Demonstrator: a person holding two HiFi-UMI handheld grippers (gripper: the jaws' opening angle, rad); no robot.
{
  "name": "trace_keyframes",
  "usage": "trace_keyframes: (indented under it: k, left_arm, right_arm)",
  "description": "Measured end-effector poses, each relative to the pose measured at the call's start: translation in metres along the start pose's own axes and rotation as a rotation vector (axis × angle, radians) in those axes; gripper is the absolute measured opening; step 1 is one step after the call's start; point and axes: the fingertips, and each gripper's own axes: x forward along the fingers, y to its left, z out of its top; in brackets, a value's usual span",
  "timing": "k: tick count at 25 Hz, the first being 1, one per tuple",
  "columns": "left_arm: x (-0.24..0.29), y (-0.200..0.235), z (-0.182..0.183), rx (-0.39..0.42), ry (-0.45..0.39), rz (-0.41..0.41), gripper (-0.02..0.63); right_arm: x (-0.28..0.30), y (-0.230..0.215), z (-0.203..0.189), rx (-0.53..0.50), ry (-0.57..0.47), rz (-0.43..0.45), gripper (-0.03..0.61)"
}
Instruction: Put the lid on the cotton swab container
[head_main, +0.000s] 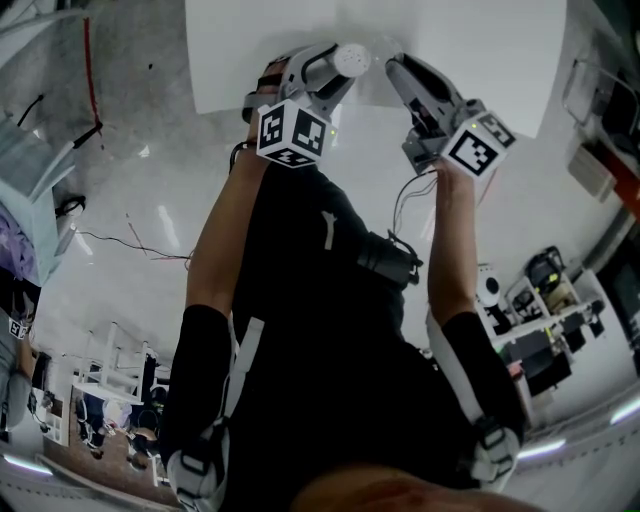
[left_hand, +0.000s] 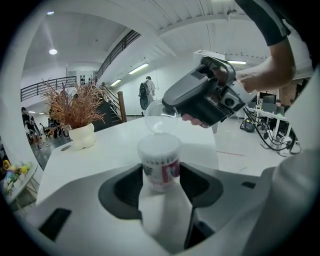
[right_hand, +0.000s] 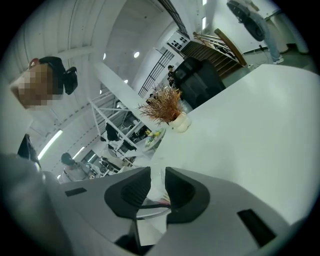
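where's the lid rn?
Left gripper view, centre: the clear lid, pinched by the right gripper, hangs just above the open cotton swab container.

Arms forward, left gripper (head_main: 340, 66) jaws clamped wide, right gripper (head_main: 395, 66) jaws pinched

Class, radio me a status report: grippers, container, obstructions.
Left gripper shut on cotton swab container. Right gripper holds clear lid near its open top, not seated. Nothing between.
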Motion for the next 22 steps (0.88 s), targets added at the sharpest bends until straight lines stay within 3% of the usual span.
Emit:
trace_keyframes:
  k: [11,16,22]
  left_arm:
    - [0.001,-0.001,-0.001,-0.006,-0.007,0.0,0.232]
    - [0.001,-0.001,0.0,-0.003,-0.01,-0.002,0.232]
    - [-0.001,0.0,-0.002,-0.004,-0.009,-0.005,0.232]
  right_arm:
    - [0.007,0.024,-0.01,-0.047,0.081,0.105,0.086]
    - [0.011,0.026,-0.001,-0.062,0.069,0.108,0.086]
    - [0.022,0.028,-0.012,-0.064,0.142,0.105,0.086]
